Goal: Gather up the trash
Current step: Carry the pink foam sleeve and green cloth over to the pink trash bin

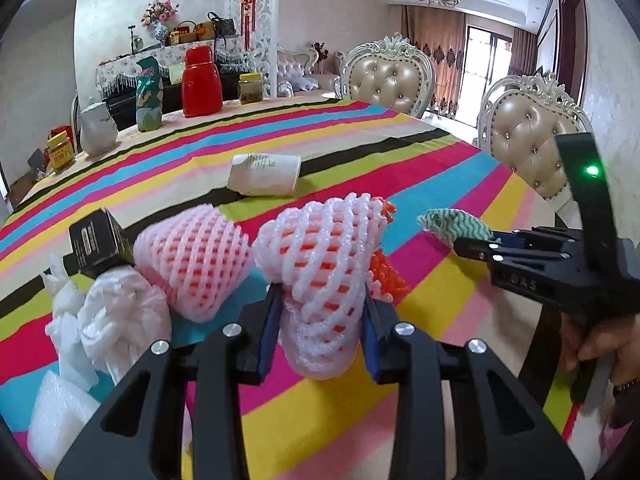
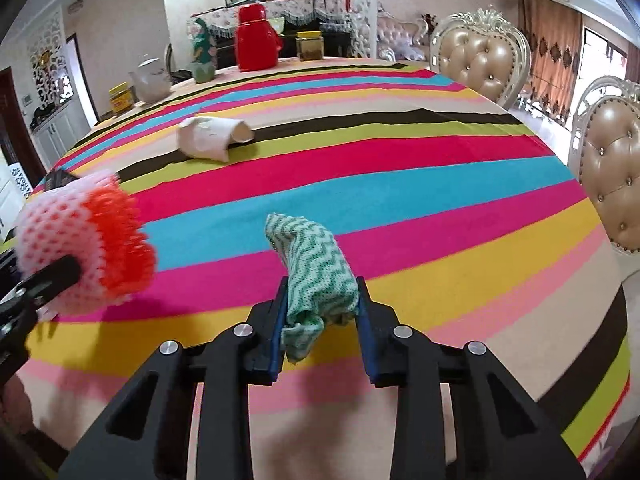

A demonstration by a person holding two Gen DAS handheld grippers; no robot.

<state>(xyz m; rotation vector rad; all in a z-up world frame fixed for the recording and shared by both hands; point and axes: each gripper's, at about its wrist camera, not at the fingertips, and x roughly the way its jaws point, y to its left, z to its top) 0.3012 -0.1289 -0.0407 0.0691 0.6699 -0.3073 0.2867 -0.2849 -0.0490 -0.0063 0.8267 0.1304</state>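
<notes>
The surface (image 2: 400, 184) was a big round one with a bright striped cloth. Its rim curved away on the right, near two padded chairs (image 2: 478, 62). The middle of it was wide and open. Only a tipped paper cup (image 2: 214, 136) lay out there, on its side, with its open mouth to the right. Far back stood a red flask (image 2: 256, 42), a jar (image 2: 309, 45), a green bag (image 1: 149, 94) and a white teapot (image 2: 150, 78), all close to the far rim.

On the near left sat a pile of trash: a pink foam net (image 1: 192, 260), a white plastic bag (image 1: 120, 320), a small black box (image 1: 100, 242) and some bubble wrap (image 1: 60, 416).

The left gripper (image 1: 320, 328) had its fingers (image 1: 266, 336) squeezed on a white foam net (image 1: 320, 264) with an orange net (image 1: 386, 276) stuffed inside. The net's long way ran from the fingers up and away, and the orange end poked out to the right. It was held just beside the pile.

The right gripper (image 2: 322, 316) had its fingers (image 2: 366, 320) pressed tight on a green and white zigzag cloth (image 2: 316, 264). The cloth was rolled long. It pointed away from the fingers and leaned to the far left, with a loose corner hanging down near them. It was over the pink and yellow stripes, to the right of the foam net.
</notes>
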